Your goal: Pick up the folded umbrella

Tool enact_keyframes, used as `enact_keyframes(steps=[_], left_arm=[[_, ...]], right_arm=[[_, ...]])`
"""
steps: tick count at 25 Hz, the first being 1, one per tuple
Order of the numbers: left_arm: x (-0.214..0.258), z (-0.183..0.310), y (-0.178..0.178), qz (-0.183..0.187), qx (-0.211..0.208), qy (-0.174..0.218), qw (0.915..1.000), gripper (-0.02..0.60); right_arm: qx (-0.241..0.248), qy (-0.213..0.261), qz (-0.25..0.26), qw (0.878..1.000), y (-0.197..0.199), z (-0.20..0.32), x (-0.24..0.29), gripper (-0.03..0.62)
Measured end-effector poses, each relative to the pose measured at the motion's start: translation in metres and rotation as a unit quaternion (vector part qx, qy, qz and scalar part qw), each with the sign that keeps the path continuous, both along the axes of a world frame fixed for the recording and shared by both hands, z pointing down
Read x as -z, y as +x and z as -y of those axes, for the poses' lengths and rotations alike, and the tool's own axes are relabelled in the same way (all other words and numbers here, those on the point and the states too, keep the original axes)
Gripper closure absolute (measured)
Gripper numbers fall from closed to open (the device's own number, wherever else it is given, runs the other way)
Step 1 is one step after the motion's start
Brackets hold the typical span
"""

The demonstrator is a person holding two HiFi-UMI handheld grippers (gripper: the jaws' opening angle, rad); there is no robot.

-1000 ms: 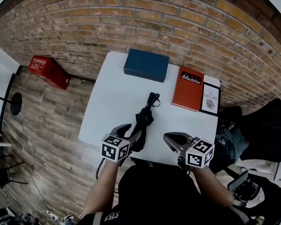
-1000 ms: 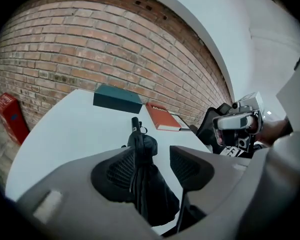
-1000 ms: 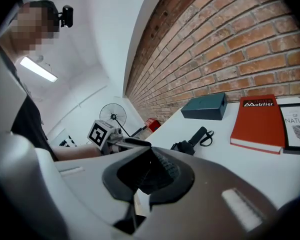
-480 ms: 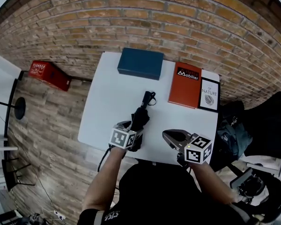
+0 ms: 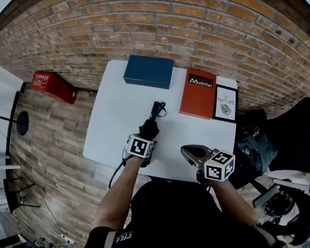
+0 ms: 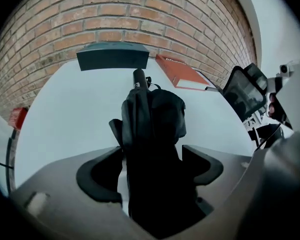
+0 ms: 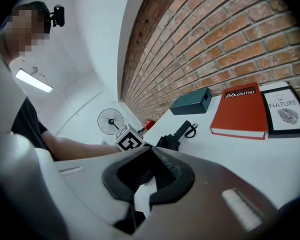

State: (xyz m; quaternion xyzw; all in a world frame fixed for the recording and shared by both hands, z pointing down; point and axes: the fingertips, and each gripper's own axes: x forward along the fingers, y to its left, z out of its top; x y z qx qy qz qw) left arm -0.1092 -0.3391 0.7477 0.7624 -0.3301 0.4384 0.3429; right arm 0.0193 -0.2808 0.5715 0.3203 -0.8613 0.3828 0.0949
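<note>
White table occupies frame centre. Folded umbrella lies on it, centre frame. Left gripper, pitched steeply down, straddles the umbrella's lower end, jaws opening around it. Right gripper, lower right, near level: jaws pressed together, empty.

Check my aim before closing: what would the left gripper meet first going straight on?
The umbrella: it already lies between the left gripper's opening jaws, not yet pinched, with the table probably just under it.
</note>
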Motion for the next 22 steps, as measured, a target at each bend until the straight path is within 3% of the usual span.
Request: enact_keyframes(steps=[4,9,15,17,22], left_arm=[[-0.007,-0.003,0.000,0.058,-0.035,0.008,0.9977,0.199],[-0.008,-0.002,0.002,0.060,-0.030,0.006,0.9977,0.205],[-0.001,0.004,-0.006,0.085,-0.020,0.023,0.9960,0.262],[-0.002,0.001,-0.002,0.067,-0.009,0.015,0.9976,0.293],[0.006,-0.014,0.006,0.022,0.037,-0.009,0.9990,0.302]], right_arm=[[-0.004,-0.001,0.002,1.000,0.010,-0.001,0.001,0.595],[-0.001,0.000,0.006,1.000,0.019,-0.003,0.000,0.595],[0.008,0.007,0.014,1.000,0.031,-0.004,0.003,0.595],[0.013,0.010,0.016,1.000,0.037,-0.005,0.004,0.595],[0.026,0.014,0.033,0.999,0.054,-0.003,0.007,0.595]])
